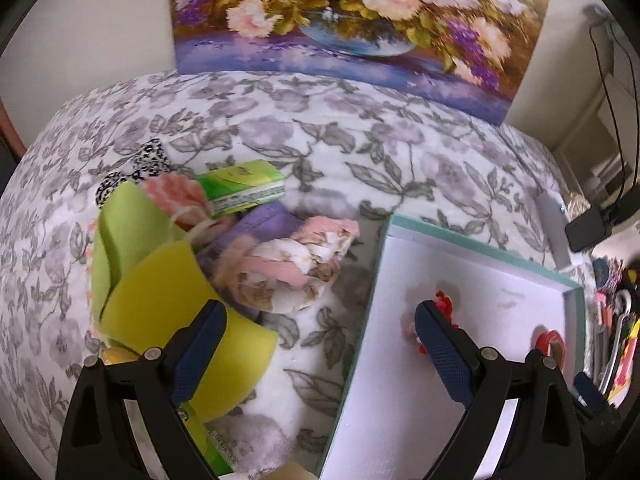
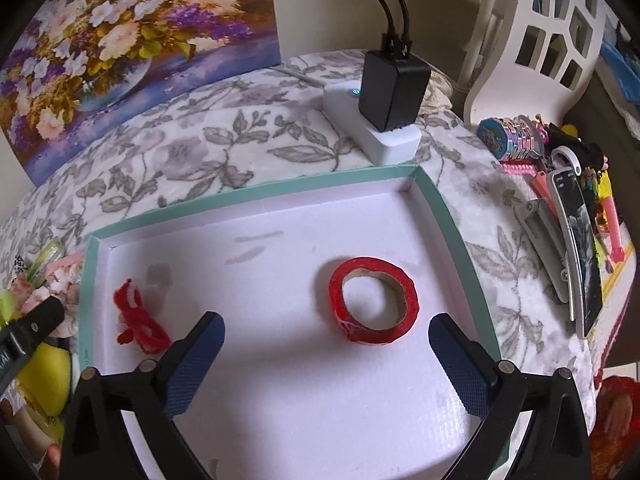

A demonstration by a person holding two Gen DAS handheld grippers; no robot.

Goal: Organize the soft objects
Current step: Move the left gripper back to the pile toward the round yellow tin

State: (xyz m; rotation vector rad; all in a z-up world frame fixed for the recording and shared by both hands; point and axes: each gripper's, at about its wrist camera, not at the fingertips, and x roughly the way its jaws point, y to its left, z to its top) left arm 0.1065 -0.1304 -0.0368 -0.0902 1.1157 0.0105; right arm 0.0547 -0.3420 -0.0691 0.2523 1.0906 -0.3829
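Observation:
A teal-rimmed white tray (image 2: 256,190) lies on the floral blanket; it also shows in the left wrist view (image 1: 472,242). In it lie a red fuzzy pipe-cleaner piece (image 2: 138,318) and a red tape roll (image 2: 374,300). My right gripper (image 2: 326,334) is open and empty above the tray, just in front of the tape roll. My left gripper (image 1: 320,320) is open and empty, straddling the tray's left rim. Left of it is a pile: yellow sponge pieces (image 1: 160,304), floral cloth (image 1: 296,268), purple fabric (image 1: 264,220), green packet (image 1: 244,186).
A flower painting (image 1: 360,20) leans at the back. A white power block with a black charger (image 2: 384,108) sits behind the tray. A phone (image 2: 580,248), beads and small toys (image 2: 516,136) lie at the right edge, by a white lattice basket (image 2: 540,40).

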